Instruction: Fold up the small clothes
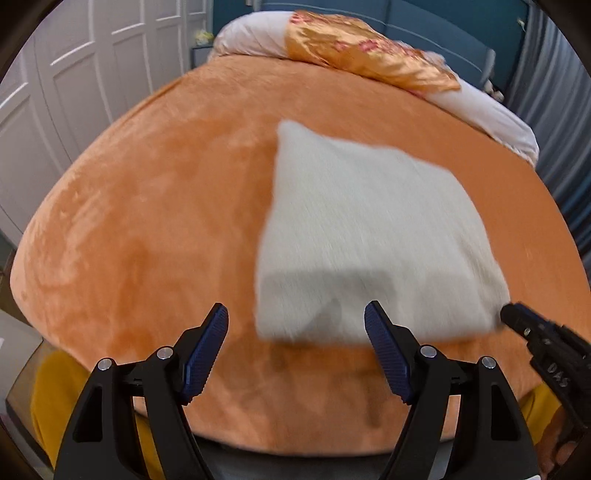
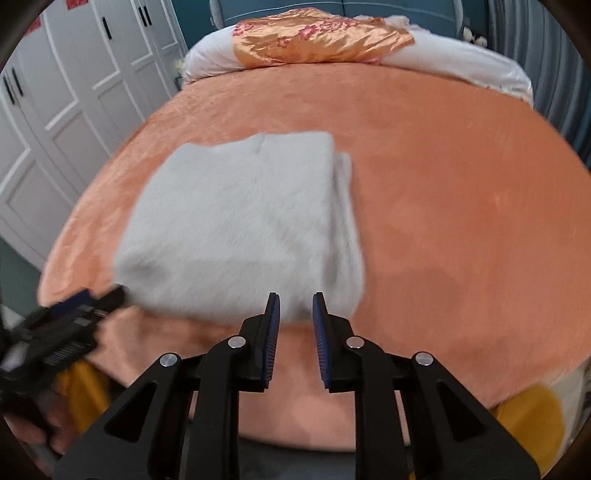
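Note:
A white fluffy garment lies folded into a rough rectangle on the orange bed cover. It also shows in the right wrist view, with a narrower folded layer along its right side. My left gripper is open wide and empty, just in front of the garment's near left edge. My right gripper has its jaws a little apart with nothing between them, at the garment's near right edge. The right gripper's tip shows beside the garment's near right corner in the left wrist view. The left gripper appears blurred at the garment's near left corner.
A white pillow with an orange satin cloth over it lies at the head of the bed. White wardrobe doors stand to the left. A blue headboard is behind. Yellow fabric hangs below the bed's near edge.

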{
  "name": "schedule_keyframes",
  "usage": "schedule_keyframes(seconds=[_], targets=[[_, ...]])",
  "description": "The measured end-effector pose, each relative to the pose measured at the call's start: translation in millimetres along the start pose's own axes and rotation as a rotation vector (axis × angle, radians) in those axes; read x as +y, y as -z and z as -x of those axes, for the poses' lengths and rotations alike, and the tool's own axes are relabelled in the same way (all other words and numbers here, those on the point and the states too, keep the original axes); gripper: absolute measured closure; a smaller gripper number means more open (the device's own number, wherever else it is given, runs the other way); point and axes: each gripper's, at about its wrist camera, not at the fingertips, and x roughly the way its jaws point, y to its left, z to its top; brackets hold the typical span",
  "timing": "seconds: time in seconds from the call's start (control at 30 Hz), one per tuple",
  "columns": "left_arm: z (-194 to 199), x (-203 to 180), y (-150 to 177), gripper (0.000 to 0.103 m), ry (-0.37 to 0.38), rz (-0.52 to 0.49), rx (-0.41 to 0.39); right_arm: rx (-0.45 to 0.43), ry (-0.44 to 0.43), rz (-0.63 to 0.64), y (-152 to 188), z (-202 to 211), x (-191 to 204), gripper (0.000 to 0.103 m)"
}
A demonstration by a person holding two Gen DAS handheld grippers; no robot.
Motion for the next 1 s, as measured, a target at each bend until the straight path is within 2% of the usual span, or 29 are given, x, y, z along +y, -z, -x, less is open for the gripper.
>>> schedule_keyframes(seconds=[0.07,0.17,0.27,0.33,0.43,0.53,0.6,0.73,0.9,1.0], targets=[[-10.3,7.0,-9.4,0.029,-0.014,0.017,0.010,0.028,0.001,-0.026,-9.4,-17.2,-6.0,0.087],[-36.2,9.3,-17.8,0.022,-0.004,0.013,0.075,0.127,0.012,-0.032,-15.0,-55.1,-11.7,0.087],[-64.5,4.6,-14.8,0.016,-0.022,-0.031,0.160,0.143,0.043,0.002,-14.4,-71.4,-10.5,0.087],[-74.4,10.6,-11.7,0.011,-0.013,0.002,0.178,0.157,0.039,-0.004,-17.6,-73.8,-11.6,0.086],[-70.4,14.6,-10.1,0.010,-0.004,0.047,0.171,0.154,0.001,-0.035,-22.7,-64.8,-17.9,0.086],[-43.3,10.7,-7.9,0.012,-0.028,0.012,0.102,0.090,-0.054,-0.098,-15.3,-31.9,-21.6,0.082],[-25.7,6.4,-1.1,0.015,-0.028,-0.017,0.075,0.047,-0.061,-0.106,-5.0,-10.1,-20.9,0.082],[-7.5,-0.7,19.8,0.014,-0.019,-0.057,0.052,-0.002,-0.023,-0.077,27.2,17.5,-14.5,0.066],[-19.3,-12.3,46.7,0.014,-0.045,-0.092,0.087,0.014,0.019,-0.094,52.3,5.8,-13.1,0.055],[-27.4,-15.6,63.7,0.014,-0.049,-0.100,0.121,0.039,0.032,-0.092,65.3,-7.5,-9.6,0.054]])
